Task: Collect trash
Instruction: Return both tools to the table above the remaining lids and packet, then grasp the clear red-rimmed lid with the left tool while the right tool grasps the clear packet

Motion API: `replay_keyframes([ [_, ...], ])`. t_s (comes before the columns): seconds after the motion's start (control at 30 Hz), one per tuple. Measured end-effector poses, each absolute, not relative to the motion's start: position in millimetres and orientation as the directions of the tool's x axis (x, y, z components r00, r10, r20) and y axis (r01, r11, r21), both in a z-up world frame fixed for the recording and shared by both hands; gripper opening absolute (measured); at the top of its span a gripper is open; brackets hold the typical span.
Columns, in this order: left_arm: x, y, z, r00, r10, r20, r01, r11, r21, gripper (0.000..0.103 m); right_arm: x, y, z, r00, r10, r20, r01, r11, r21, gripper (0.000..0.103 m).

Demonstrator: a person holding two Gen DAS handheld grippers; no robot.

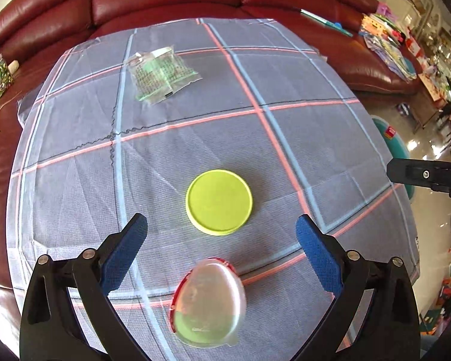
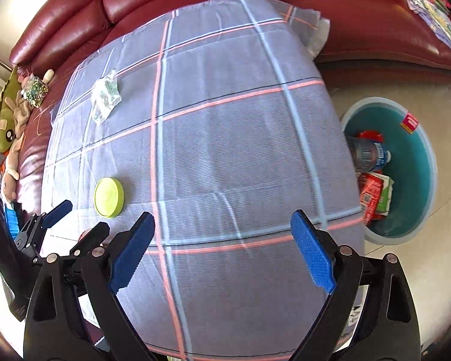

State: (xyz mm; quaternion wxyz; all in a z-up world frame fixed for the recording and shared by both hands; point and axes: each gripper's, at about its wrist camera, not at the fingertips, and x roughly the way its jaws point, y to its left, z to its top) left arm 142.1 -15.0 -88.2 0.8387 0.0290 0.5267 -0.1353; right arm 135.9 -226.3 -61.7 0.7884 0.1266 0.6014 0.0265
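Right wrist view: both hand-held grippers (image 2: 222, 251) (image 1: 222, 254) gape empty; wrapper (image 1: 162, 73) print unreadable.

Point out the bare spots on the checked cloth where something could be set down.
The right half of the checked cloth is bare, from the yellow-green lid across to the edge above the teal bin. Crowded: near left side, lid and clear plastic cup; far left, crumpled wrapper.

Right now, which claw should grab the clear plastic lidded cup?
Left. The left claw hangs open directly over the clear plastic lidded cup; the right claw, also open, faces only bare checked cloth.
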Motion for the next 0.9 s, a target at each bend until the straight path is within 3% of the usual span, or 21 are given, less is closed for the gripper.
replay_keyframes([
  [0.63,108.0,34.6,-93.9,0.362,-0.247,-0.899,0.222,0.959,-0.174,0.098,147.0,-188.8,-78.7,0.212,0.215,-0.953,0.069,0.97,0.235,0.088],
  [0.8,101.3,39.3,-96.3,0.345,-0.253,-0.904,0.232,0.956,-0.179,0.073,145.0,-180.5,-76.7,0.208,0.211,-0.955,0.045,0.973,0.225,0.088],
  [0.9,95.6,37.4,-102.0,0.328,-0.246,-0.912,0.253,0.953,-0.166,0.069,146.7,-176.9,-76.2,0.208,0.208,-0.956,0.043,0.974,0.221,0.088],
])
